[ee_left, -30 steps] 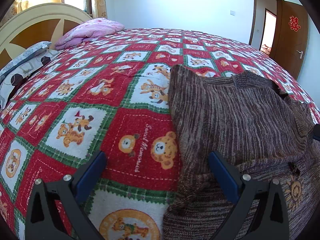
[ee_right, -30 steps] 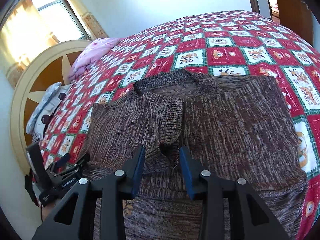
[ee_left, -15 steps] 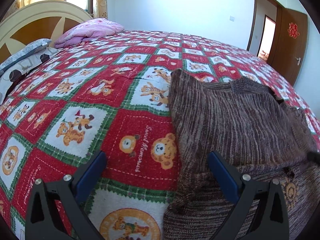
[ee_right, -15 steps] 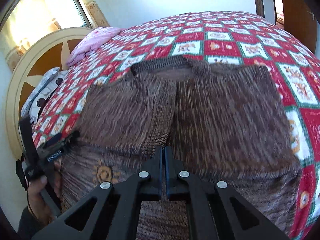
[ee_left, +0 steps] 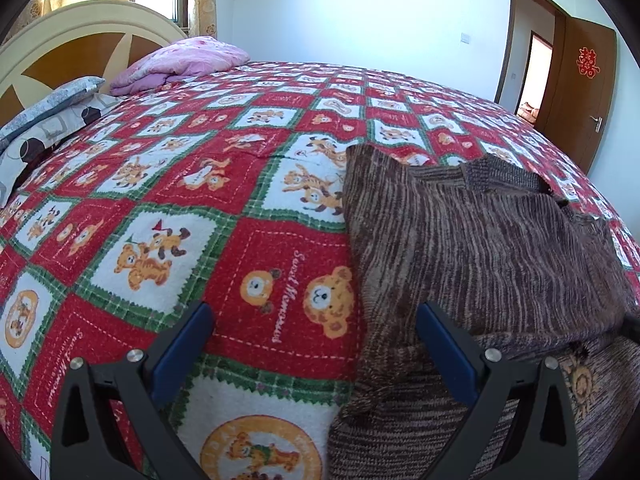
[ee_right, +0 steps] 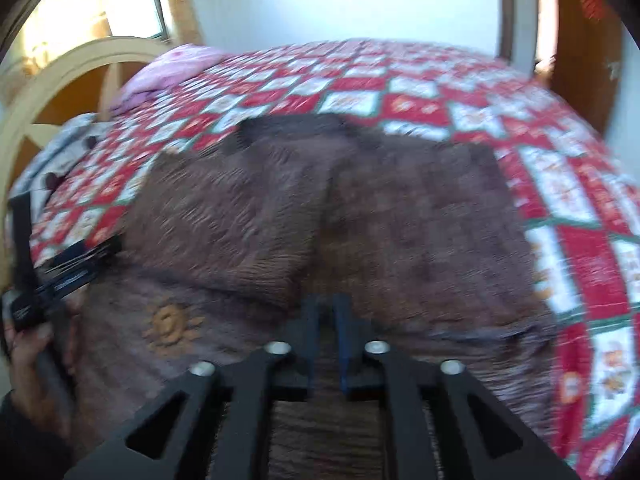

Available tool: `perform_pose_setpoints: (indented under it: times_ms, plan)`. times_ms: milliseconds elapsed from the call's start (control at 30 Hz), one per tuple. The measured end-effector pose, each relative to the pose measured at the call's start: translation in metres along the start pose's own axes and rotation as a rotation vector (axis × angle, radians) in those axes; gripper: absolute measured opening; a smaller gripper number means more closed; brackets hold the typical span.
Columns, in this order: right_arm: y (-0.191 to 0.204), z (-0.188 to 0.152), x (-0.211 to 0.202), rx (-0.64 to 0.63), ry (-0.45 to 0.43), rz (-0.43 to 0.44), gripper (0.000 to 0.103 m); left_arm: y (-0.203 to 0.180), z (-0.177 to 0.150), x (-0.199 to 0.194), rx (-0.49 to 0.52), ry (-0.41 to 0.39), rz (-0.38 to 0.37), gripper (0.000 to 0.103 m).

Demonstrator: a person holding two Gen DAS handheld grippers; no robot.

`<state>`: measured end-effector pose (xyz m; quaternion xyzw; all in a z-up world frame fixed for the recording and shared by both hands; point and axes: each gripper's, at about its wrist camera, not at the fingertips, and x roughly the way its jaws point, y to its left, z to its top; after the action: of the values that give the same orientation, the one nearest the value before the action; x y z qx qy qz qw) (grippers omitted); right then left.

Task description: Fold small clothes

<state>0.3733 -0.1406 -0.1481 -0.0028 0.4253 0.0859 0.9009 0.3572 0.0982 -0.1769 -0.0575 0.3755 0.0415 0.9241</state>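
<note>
A brown striped knit sweater [ee_left: 480, 240] lies on the red bear-print bedspread [ee_left: 200, 184], both sleeves folded in over its body. My left gripper [ee_left: 316, 344] is open and empty at the sweater's left edge, its right finger [ee_left: 444, 344] over the knit. In the blurred right wrist view the sweater [ee_right: 400, 216] fills the middle. My right gripper [ee_right: 327, 312] hovers over its lower middle with the jaws nearly together and only a thin gap. I see no cloth between them. The left gripper [ee_right: 68, 268] shows at the far left, held by a hand.
A pink folded quilt [ee_left: 180, 62] and grey patterned pillows [ee_left: 44, 120] lie by the curved headboard [ee_left: 80, 40] at the back left. A brown door [ee_left: 576, 88] stands open at the back right. Bare bedspread lies left of the sweater.
My right gripper shut from open over the sweater's middle and has pulled back toward the hem, parting slightly. The left gripper has stayed almost still and open.
</note>
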Motion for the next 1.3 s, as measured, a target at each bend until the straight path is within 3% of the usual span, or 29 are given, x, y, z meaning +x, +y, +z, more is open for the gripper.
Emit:
perform_pose_setpoints:
  times_ms: [67,167,233,300,433,600,767,1067,1300]
  plan:
    - [0.004,0.002,-0.012,0.010,-0.065,0.062,0.040,0.001,-0.001,0.000,-0.004,-0.001,-0.005,0.103]
    - [0.019,0.010,-0.019,-0.011,-0.103,0.112,0.040,0.001,0.000,0.000,-0.001,-0.002,-0.005,0.103]
    - [0.028,0.019,-0.012,-0.007,-0.093,0.201,0.040,0.001,-0.001,-0.001,0.000,-0.002,-0.005,0.103]
    - [0.035,0.025,-0.002,-0.014,-0.083,0.230,0.040,0.002,-0.001,-0.001,-0.002,-0.003,-0.007,0.103]
    - [0.039,0.015,0.034,-0.048,0.070,0.172,0.040,0.002,-0.001,-0.001,0.000,-0.003,-0.006,0.103]
    - [0.036,-0.001,0.026,-0.107,0.025,0.180,0.040,0.002,-0.001,0.000,0.001,-0.004,0.000,0.103]
    - [0.044,0.004,0.036,-0.129,0.029,0.124,0.041,-0.006,0.000,0.005,0.040,0.033,0.049,0.103]
    - [0.039,-0.010,0.026,-0.170,-0.017,0.130,0.041,-0.010,-0.010,-0.011,0.040,0.034,0.117,0.103]
    - [0.039,-0.021,0.014,-0.192,-0.051,0.118,0.041,-0.007,-0.027,-0.030,0.029,0.044,0.099,0.103]
